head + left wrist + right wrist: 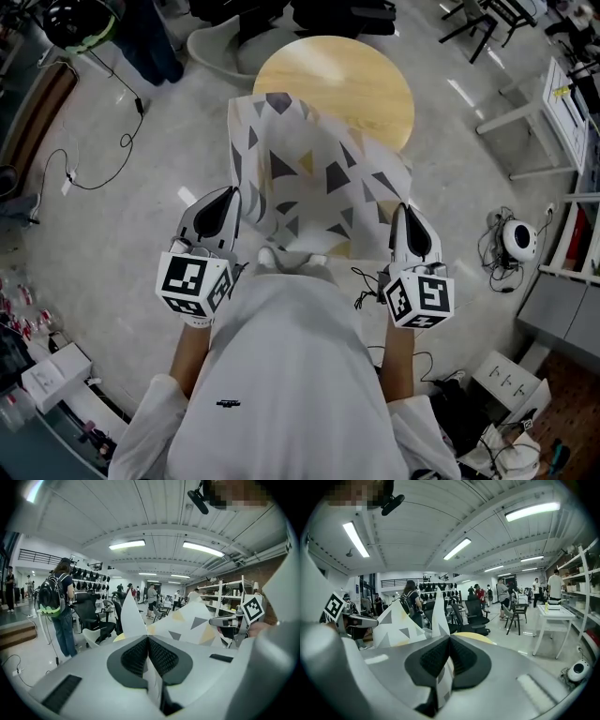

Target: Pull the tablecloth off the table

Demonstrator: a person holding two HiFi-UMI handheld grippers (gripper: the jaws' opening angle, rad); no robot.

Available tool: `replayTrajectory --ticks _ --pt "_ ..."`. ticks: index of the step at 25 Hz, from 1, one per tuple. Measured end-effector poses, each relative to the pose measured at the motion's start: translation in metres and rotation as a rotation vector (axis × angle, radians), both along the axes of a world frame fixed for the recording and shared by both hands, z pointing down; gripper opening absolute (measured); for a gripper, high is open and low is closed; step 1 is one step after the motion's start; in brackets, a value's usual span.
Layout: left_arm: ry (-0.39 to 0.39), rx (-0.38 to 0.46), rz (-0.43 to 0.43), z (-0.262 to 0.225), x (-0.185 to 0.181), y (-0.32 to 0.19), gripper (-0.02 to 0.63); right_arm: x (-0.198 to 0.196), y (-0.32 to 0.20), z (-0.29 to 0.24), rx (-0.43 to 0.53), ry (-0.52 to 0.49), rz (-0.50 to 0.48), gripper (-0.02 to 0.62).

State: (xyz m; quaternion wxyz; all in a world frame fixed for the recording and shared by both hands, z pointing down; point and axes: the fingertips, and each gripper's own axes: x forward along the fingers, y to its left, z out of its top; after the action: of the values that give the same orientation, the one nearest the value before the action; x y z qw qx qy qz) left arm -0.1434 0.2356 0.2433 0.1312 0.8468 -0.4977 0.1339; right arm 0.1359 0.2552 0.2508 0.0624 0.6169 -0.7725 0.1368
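Observation:
A white tablecloth [309, 173] with grey and yellow triangles lies half drawn off a round wooden table [361, 80], its near edge lifted toward the person. My left gripper [228, 202] is shut on the cloth's near left corner, and my right gripper [405, 217] is shut on the near right corner. In the left gripper view the cloth [187, 623] runs out from between the black pads [136, 656] and rises in a peak. In the right gripper view the cloth [396, 623] is pinched the same way between the pads [461, 656], with the table's edge [478, 638] just beyond.
An office chair [220, 42] stands behind the table. Cables [94, 159] trail over the floor at left. A white round device [520, 239] and shelving [572, 122] sit at right, boxes [52, 370] at lower left. Several people and chairs [478, 611] fill the room beyond.

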Motion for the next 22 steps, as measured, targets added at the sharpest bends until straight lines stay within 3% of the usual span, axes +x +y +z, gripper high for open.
replayTrajectory --ticks 22 --pt "0.029 -0.015 0.057 0.0043 -0.0050 -0.0053 0.006 -0.0056 0.0030 -0.0028 -0.019 0.041 -0.001 0.011"
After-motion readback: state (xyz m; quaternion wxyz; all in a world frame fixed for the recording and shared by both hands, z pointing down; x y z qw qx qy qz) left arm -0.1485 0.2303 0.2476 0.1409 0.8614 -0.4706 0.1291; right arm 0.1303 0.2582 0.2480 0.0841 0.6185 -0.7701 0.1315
